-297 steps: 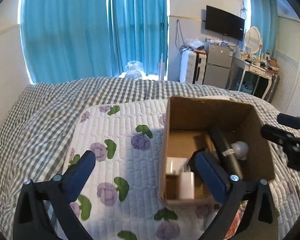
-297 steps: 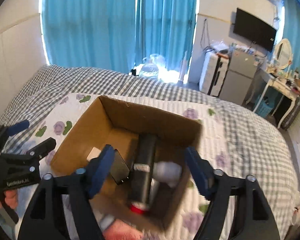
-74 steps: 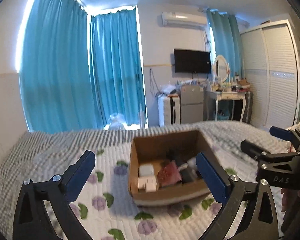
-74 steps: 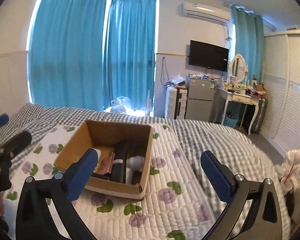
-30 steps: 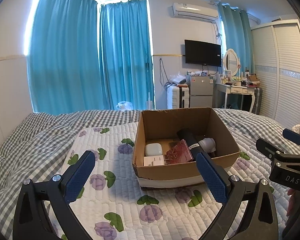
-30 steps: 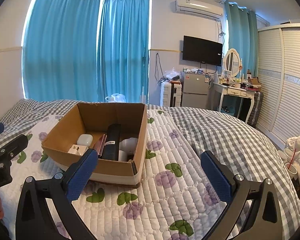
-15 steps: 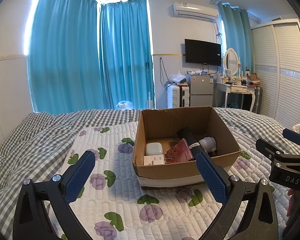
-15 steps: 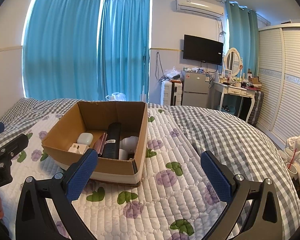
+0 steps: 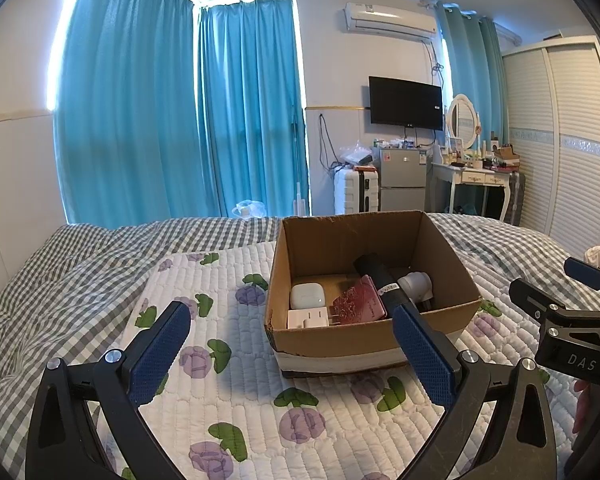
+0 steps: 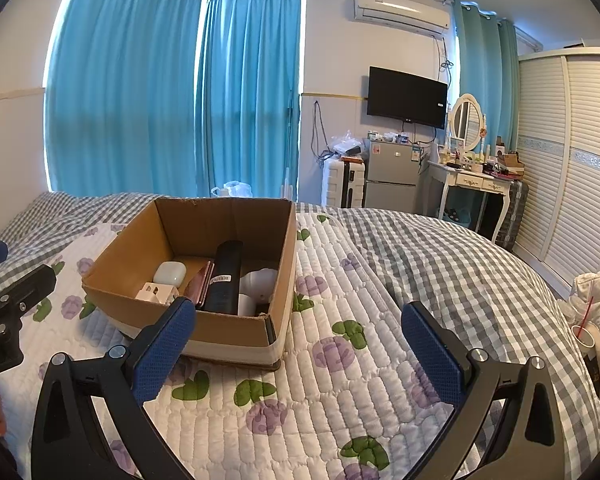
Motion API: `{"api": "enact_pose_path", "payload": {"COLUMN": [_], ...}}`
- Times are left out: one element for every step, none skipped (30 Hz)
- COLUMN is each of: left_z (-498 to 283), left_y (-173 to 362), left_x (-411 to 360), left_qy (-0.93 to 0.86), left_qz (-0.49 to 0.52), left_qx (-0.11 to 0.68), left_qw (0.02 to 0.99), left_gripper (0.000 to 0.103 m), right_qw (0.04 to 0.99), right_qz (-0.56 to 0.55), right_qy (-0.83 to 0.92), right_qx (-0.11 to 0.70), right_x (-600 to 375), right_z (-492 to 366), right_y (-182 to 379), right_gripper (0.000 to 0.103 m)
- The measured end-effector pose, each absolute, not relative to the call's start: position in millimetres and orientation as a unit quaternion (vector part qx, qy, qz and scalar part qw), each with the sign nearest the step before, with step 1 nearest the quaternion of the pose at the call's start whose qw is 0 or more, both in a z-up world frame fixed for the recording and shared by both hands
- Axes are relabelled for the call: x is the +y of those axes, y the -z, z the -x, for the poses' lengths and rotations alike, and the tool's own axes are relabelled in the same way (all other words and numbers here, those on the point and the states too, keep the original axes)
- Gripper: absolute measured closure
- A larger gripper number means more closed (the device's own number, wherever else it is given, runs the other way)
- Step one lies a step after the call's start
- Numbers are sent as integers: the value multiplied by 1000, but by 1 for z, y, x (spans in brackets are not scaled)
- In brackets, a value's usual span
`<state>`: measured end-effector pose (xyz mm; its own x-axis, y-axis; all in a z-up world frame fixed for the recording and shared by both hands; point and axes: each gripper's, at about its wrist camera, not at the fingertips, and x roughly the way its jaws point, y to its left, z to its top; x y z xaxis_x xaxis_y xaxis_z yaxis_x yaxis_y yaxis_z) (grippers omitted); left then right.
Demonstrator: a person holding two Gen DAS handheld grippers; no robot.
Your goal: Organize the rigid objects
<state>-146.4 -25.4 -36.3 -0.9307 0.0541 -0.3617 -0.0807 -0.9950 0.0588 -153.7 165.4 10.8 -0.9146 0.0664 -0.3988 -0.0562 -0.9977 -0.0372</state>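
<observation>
An open cardboard box [image 9: 374,344] [image 10: 122,258] sits on a floral quilted mat [image 9: 228,396] on the bed. Inside lie a black cylinder [image 9: 382,282] [image 10: 224,276], a white earbud case [image 9: 307,295] [image 10: 170,273], a white plug adapter [image 9: 308,318] [image 10: 156,292], a pink patterned item [image 9: 358,304] and a white rounded object [image 9: 416,283] [image 10: 260,280]. My left gripper [image 9: 292,344] is open and empty, held back from the box. My right gripper [image 10: 298,336] is open and empty, to the box's right; it also shows in the left wrist view [image 9: 572,320].
The bed has a grey checked cover [image 10: 440,264]. Beyond it stand blue curtains [image 9: 180,120], a white suitcase [image 9: 356,190], a small fridge [image 9: 402,178], a dressing table [image 10: 476,184] and a wardrobe [image 10: 572,160]. A cup with a straw [image 10: 588,336] is at the right.
Both grippers have drawn back from the box since ten seconds ago and stayed open. In the last second nothing has visibly moved.
</observation>
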Motion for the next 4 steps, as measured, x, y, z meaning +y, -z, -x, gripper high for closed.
{"api": "enact_pose_path", "payload": {"left_z": [147,146,146,147], "left_y": [37,38,39,39], "left_x": [-25,-25,-25,-24], "left_qy": [-982,-982,-982,-982], "left_qz": [183,182,181,181], "left_qx": [37,39,41,42], "left_qw": [33,33,32,31], "left_gripper": [0,0,0,0], "right_qw": [31,31,31,30], "right_qz": [205,205,205,205], "right_qy": [-978,-978,-978,-978], "right_qx": [-12,-11,-9,-9], "right_x": [165,166,166,166], "right_z": [154,154,154,154], "right_y": [-11,-10,-10,-10], "right_gripper": [0,0,0,0]}}
